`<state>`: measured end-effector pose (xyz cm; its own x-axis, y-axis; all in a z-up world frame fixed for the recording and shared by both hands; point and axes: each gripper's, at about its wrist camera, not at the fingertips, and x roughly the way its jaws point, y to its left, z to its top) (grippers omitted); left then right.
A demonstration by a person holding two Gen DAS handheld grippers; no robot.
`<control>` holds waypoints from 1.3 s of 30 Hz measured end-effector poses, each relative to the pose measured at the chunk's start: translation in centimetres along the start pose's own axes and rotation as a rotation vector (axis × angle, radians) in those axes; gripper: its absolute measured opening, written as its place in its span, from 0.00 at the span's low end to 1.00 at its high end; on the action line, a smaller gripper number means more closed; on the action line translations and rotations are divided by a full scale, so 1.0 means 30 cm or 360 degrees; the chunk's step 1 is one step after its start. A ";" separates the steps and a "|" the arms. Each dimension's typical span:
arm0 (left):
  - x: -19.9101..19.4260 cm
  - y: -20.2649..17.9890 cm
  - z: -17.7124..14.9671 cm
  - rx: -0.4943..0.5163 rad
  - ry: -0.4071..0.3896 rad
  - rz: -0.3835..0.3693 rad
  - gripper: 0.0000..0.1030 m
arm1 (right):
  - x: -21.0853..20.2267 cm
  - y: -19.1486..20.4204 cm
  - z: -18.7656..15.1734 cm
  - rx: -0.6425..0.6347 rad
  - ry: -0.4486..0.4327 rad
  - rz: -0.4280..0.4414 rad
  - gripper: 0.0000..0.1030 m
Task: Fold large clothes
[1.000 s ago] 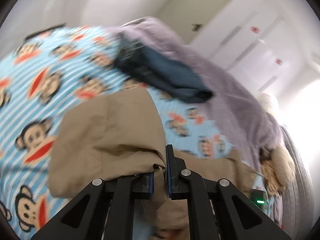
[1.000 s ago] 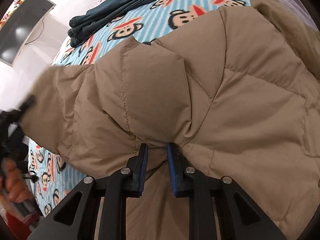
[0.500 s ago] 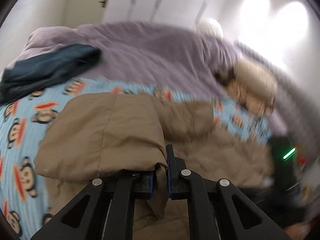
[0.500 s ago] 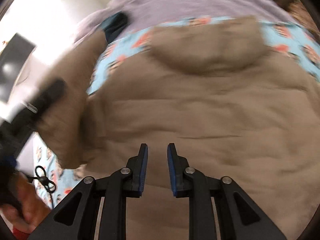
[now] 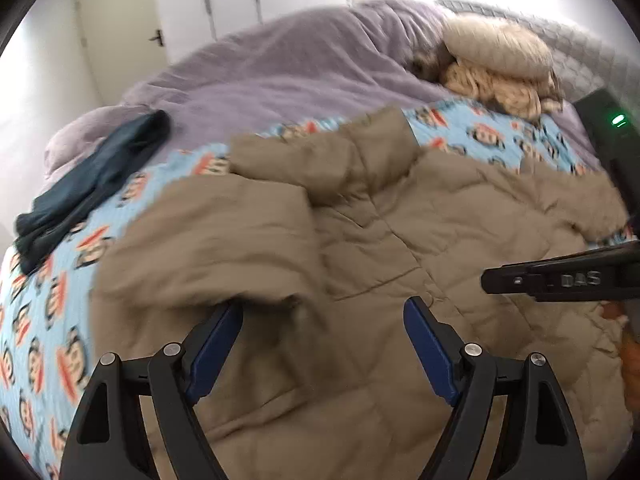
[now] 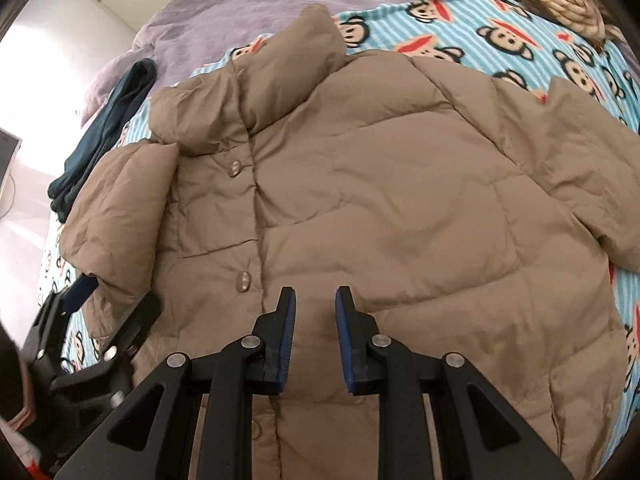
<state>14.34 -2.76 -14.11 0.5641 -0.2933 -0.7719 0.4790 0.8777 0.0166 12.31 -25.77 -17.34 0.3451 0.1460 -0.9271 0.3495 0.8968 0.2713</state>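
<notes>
Both wrist views close above jacket [image 6: 400,208]

Tan jacket [image 6: 400,208] on a monkey-print blanket [image 6: 500,40]
Blanket's light blue stripes, red-mouthed monkeys; lilac duvet [image 5: 280,76] upper frame, dark teal garment [image 5: 92,176] left, claw pads [image 6: 289,332] blue.

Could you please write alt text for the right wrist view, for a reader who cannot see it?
A tan quilted puffer jacket lies front-up, snaps closed, on a blue striped monkey-print blanket, with the open right tongs just above its lower front. The left tongs sit at the folded-in sleeve at the left edge; dark blue folded trousers and a lilac duvet lie beyond.
</notes>
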 end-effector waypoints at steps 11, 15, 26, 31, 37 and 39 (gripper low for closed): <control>-0.023 0.559 -0.209 -0.0902 0.0216 0.0357 0.81 | -0.096 0.480 -0.105 -0.0944 -0.0314 -0.0073 0.80; 0.038 0.563 -0.277 -0.0917 0.0278 0.0346 0.81 | 0.024 0.688 -0.166 -0.1362 -0.0405 -0.0366 0.80; 0.047 0.569 -0.247 -0.0872 0.0302 0.0241 0.81 | 0.006 0.278 0.114 -0.0209 -0.0397 -0.0329 0.80; 0.074 0.719 -0.181 -0.1079 0.0266 -0.0099 0.81 | 0.065 0.029 0.123 0.0182 -0.0147 0.0045 0.80; 0.206 0.784 -0.113 -0.1205 0.0308 -0.0405 0.40 | 0.107 -0.053 0.134 0.0494 -0.0074 0.0372 0.24; 0.182 0.740 -0.071 -0.1090 0.0290 -0.0377 0.24 | 0.123 -0.051 0.135 0.0506 -0.0032 0.0419 0.11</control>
<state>26.62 15.92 -19.32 0.3490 -0.4888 -0.7995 0.0141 0.8558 -0.5171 16.58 -28.30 -20.12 0.4747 0.3421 -0.8110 0.4977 0.6556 0.5679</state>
